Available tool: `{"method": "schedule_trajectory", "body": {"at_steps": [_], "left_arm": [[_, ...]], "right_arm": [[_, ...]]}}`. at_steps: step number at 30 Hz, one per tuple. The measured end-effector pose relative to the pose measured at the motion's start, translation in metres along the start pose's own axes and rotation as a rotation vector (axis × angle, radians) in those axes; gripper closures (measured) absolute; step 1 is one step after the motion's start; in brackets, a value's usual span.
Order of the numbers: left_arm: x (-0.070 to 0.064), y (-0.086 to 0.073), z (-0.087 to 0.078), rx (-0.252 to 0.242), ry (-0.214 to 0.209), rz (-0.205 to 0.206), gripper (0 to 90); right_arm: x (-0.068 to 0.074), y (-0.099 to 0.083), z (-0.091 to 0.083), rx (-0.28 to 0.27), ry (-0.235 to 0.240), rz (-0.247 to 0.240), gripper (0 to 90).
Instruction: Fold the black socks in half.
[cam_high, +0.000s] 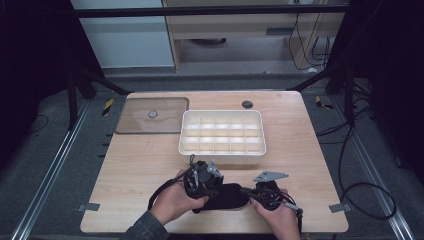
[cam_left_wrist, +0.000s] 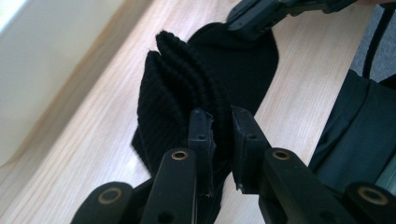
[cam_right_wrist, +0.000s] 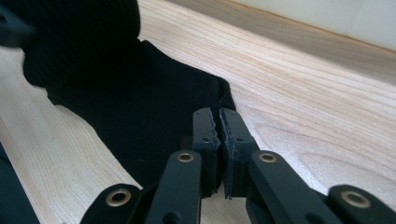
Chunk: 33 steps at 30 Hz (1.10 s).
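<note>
A black sock (cam_high: 222, 196) lies on the wooden worktop (cam_high: 140, 165), near its front edge, stretched between the two tools. The left tool (cam_high: 204, 184) is clenched on the ribbed, bunched-up end of the sock; in the left gripper view that end (cam_left_wrist: 182, 88) stands up in folds between the two black jaws of the left tool (cam_left_wrist: 223, 133), lifted off the wood. The right tool (cam_high: 257, 192) grips the other end; in the right gripper view the right tool (cam_right_wrist: 219, 133) has its jaws pressed together on a thin edge of the sock (cam_right_wrist: 140, 112), which lies flat on the worktop there. A hand (cam_high: 175, 202) holds the left tool and another hand (cam_high: 280, 220) holds the right one, both coming in from the bottom of the high view.

Just behind the sock, apart from it, stands a white tray (cam_high: 221, 152) divided into many small compartments. To the tray's left a clear flat lid (cam_high: 135, 122) with a round knob lies on the worktop.

No brand, label or writing can be read on the sock, the tray or the tools.
</note>
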<state>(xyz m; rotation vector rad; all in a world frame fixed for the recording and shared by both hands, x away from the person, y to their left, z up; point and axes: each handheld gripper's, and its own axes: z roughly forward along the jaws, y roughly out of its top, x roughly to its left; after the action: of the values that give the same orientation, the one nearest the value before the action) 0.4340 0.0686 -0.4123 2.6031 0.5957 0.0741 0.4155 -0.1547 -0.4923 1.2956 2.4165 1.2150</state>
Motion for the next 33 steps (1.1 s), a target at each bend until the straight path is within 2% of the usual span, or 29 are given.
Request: {"method": "schedule_trajectory", "body": {"at_steps": [7,15,18,24,33], "left_arm": [[-0.01,0.007,0.017,0.021,-0.019,0.041,79.3],[-0.014,0.013,0.03,0.041,-0.017,0.037,79.2],[-0.013,0.014,0.034,0.053,-0.002,0.037,79.1],[-0.014,0.013,0.043,0.076,-0.015,0.036,78.9],[-0.014,0.016,0.046,0.065,-0.023,0.02,78.7]], "right_arm": [[0.001,0.0,0.0,0.004,0.006,0.005,85.7],[0.0,0.0,0.0,0.005,0.01,0.009,85.7],[0.0,0.0,0.0,0.005,0.014,0.012,85.7],[0.0,0.0,-0.001,0.005,0.013,0.013,85.6],[0.0,0.0,-0.001,0.005,0.017,0.016,85.6]]}}
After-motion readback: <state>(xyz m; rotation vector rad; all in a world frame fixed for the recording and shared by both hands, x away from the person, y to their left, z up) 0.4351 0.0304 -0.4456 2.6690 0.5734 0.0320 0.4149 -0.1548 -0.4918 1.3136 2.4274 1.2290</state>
